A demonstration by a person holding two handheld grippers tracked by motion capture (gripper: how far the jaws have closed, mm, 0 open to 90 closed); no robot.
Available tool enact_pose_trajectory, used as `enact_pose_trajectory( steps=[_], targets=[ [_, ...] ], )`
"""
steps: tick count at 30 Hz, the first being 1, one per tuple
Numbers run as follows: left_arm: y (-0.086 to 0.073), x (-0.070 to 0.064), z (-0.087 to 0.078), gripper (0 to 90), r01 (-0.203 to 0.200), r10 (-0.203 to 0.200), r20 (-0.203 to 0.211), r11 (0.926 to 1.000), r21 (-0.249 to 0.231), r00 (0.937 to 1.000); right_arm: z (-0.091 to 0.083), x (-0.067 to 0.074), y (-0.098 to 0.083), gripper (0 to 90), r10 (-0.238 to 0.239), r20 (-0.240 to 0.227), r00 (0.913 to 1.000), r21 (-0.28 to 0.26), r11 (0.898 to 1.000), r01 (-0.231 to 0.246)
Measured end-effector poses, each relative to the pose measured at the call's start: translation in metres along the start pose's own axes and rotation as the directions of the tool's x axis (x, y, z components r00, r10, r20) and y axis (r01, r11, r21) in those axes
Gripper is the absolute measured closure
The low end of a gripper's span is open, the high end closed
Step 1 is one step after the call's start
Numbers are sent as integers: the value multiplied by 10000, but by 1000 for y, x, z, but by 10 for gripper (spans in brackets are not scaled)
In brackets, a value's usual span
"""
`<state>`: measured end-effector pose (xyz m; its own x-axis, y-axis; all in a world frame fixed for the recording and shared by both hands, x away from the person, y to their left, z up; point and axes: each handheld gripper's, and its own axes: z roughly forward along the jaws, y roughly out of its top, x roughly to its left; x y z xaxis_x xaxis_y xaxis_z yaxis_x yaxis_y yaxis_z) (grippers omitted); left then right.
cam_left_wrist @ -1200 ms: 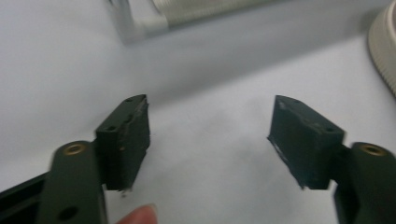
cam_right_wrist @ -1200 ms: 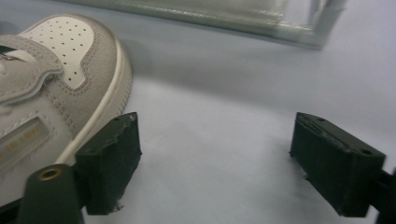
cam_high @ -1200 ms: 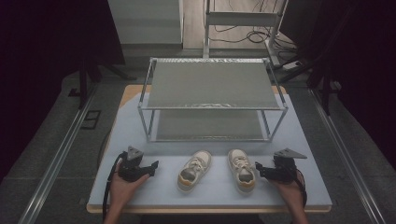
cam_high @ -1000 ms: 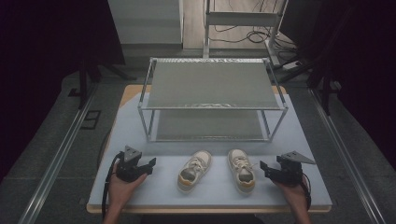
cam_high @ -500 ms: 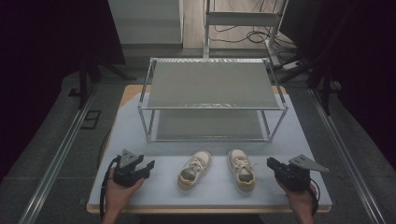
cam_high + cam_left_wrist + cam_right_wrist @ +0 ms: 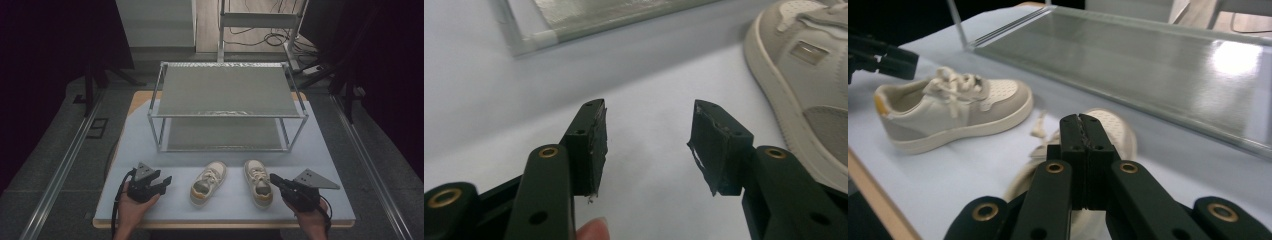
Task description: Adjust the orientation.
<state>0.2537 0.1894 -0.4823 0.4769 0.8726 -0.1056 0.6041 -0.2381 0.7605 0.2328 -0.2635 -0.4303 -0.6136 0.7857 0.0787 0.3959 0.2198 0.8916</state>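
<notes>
From the high view, no brand or writing can be read on any thing. Two white sneakers lie on the counter [image 6: 150, 145] in front of a two-level metal rack [image 6: 227, 107]. The left sneaker [image 6: 207, 182] points its toe toward the rack and a little to the right; the right sneaker [image 6: 258, 182] points its toe toward the rack and a little to the left. The left claw [image 6: 165, 181] is just beside the left sneaker, the right claw [image 6: 274, 179] just beside the right one.

In the left gripper view, the left claw [image 6: 646, 145] is half open with nothing between the jaws; the sneaker [image 6: 809, 85] is at the right, apart from them.

In the right gripper view, the right claw [image 6: 1081, 131] has just closed fully, empty, above the blurred sneaker [image 6: 1108, 135]. The other sneaker [image 6: 953, 112] lies farther off, before the rack [image 6: 1148, 60].
</notes>
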Motion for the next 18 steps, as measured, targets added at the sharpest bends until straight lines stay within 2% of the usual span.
enact_pose_trajectory(
  steps=[5, 13, 18],
  targets=[
    [3, -7, -2, 479, -79, 81, 215, 9999, -96, 9997, 8, 13, -2, 898, -91, -400, 9992, 244, 9997, 101],
    [2, -11, 2, 478, -128, 127, 311, 9999, 17, 9994, 20, 50, -8, 899, -677, -1112, 9915, 684, 9948, 756],
    [-1, -11, 5, 472, -122, 118, 396, 9999, 87, 9991, 29, 58, -16, 898, -572, -1141, 9918, 1062, 9919, 694]
  ],
)
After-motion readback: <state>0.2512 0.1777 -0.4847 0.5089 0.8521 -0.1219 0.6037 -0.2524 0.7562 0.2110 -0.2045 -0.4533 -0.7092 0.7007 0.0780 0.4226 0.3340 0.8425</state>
